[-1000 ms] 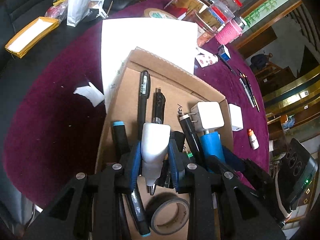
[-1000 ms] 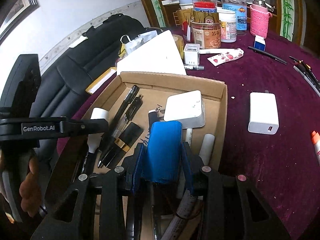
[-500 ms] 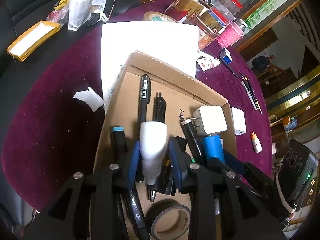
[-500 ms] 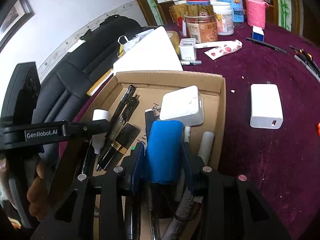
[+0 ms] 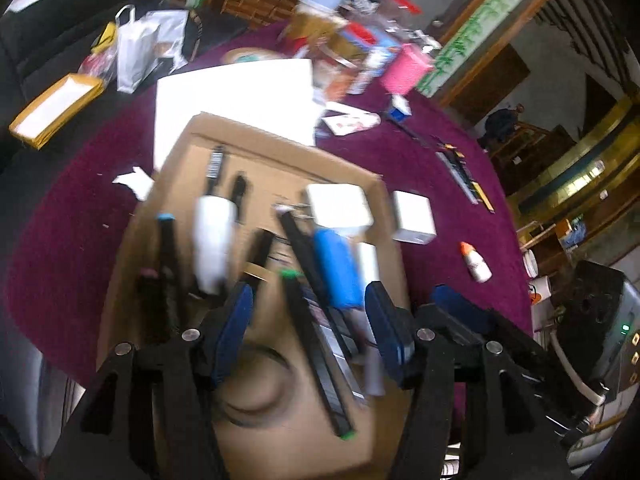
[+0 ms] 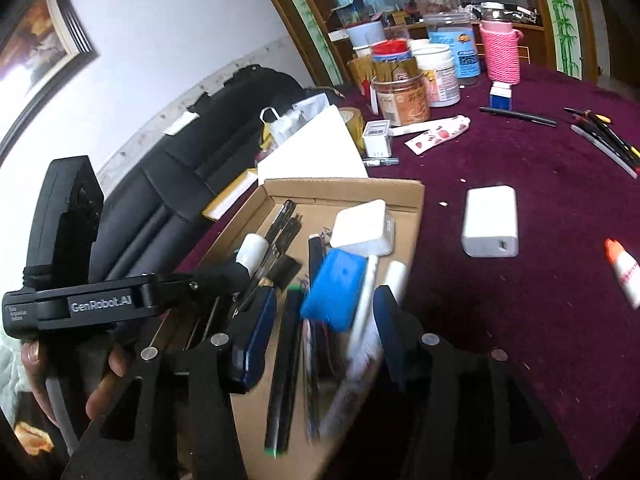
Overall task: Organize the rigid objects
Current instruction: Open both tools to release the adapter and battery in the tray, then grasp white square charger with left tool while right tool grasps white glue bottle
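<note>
A shallow cardboard box (image 5: 280,152) (image 6: 352,188) on the purple table holds several pens, a white charger (image 5: 340,204) (image 6: 362,228), a white marker (image 5: 212,240) (image 6: 252,250) and a blue block (image 5: 336,268) (image 6: 336,288). My left gripper (image 5: 308,320) is open above the box, empty; the white marker lies free to its left. My right gripper (image 6: 324,320) is open, with the blue block lying loose between its spread fingers (image 6: 256,332). The left view is blurred.
A white power bank (image 6: 490,220) (image 5: 414,216) and a small orange-capped bottle (image 6: 624,268) lie on the table right of the box. Jars (image 6: 400,88), a pink cup (image 6: 500,52), pens (image 6: 600,132) and white paper (image 5: 236,96) stand behind. A tape roll (image 5: 248,392) lies in the box's near end.
Both grippers have opened. The left one let go of the white marker and the right one let go of the blue block; both objects now lie in the box. Both views shifted.
</note>
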`<act>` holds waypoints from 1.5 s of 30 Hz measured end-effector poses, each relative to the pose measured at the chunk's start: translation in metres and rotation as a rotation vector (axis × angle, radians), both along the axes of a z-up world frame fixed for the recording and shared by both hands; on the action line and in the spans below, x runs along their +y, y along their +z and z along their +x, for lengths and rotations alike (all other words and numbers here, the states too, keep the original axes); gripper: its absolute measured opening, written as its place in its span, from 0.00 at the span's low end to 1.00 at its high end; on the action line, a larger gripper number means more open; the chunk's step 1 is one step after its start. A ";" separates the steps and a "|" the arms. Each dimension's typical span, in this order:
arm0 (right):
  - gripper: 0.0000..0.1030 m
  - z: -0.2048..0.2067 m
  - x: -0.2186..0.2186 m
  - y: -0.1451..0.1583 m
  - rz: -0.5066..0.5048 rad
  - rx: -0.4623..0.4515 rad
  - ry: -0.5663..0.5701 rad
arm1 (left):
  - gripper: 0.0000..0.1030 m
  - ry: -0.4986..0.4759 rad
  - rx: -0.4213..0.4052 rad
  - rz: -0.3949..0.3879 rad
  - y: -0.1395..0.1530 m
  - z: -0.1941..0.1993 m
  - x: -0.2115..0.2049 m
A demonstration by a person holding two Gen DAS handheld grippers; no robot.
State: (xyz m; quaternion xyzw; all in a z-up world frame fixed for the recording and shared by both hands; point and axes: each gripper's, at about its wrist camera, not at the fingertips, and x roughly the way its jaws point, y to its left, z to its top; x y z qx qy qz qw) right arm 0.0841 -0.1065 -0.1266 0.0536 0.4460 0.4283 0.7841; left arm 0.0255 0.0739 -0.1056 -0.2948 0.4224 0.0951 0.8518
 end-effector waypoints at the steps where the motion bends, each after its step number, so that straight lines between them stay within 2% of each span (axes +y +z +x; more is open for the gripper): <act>1: 0.45 -0.002 -0.013 0.001 0.010 0.001 -0.007 | 0.56 -0.008 -0.006 0.002 0.002 0.000 -0.007; 5: 0.52 0.003 -0.063 0.000 0.021 0.016 -0.069 | 0.56 -0.071 -0.033 0.031 0.013 0.007 -0.055; 10: 0.53 0.018 -0.111 0.000 -0.019 -0.002 -0.144 | 0.56 -0.147 -0.015 0.040 0.013 0.029 -0.099; 14: 0.53 0.036 -0.150 0.006 -0.022 -0.016 -0.205 | 0.56 -0.171 -0.002 0.037 0.013 0.042 -0.119; 19: 0.53 0.065 -0.172 0.010 -0.065 -0.061 -0.213 | 0.56 -0.181 0.013 0.049 0.013 0.053 -0.137; 24: 0.53 0.111 -0.171 0.003 -0.080 -0.042 -0.190 | 0.56 -0.176 0.028 0.069 0.015 0.064 -0.143; 28: 0.52 0.140 -0.169 -0.023 -0.058 0.012 -0.203 | 0.56 -0.163 0.034 0.076 0.016 0.074 -0.142; 31: 0.45 0.144 -0.171 -0.041 -0.066 0.040 -0.222 | 0.56 -0.159 0.046 0.071 0.015 0.085 -0.140; 33: 0.45 0.146 -0.174 -0.045 -0.061 0.050 -0.229 | 0.56 -0.165 0.058 0.072 0.012 0.095 -0.139; 37: 0.45 0.147 -0.172 -0.048 -0.115 0.027 -0.244 | 0.56 -0.157 0.074 0.042 0.007 0.118 -0.133; 41: 0.44 0.149 -0.168 -0.055 -0.142 0.046 -0.236 | 0.56 -0.140 0.092 0.057 0.002 0.138 -0.126; 45: 0.30 0.154 -0.165 -0.065 -0.200 0.074 -0.248 | 0.56 -0.117 0.134 0.087 -0.010 0.159 -0.114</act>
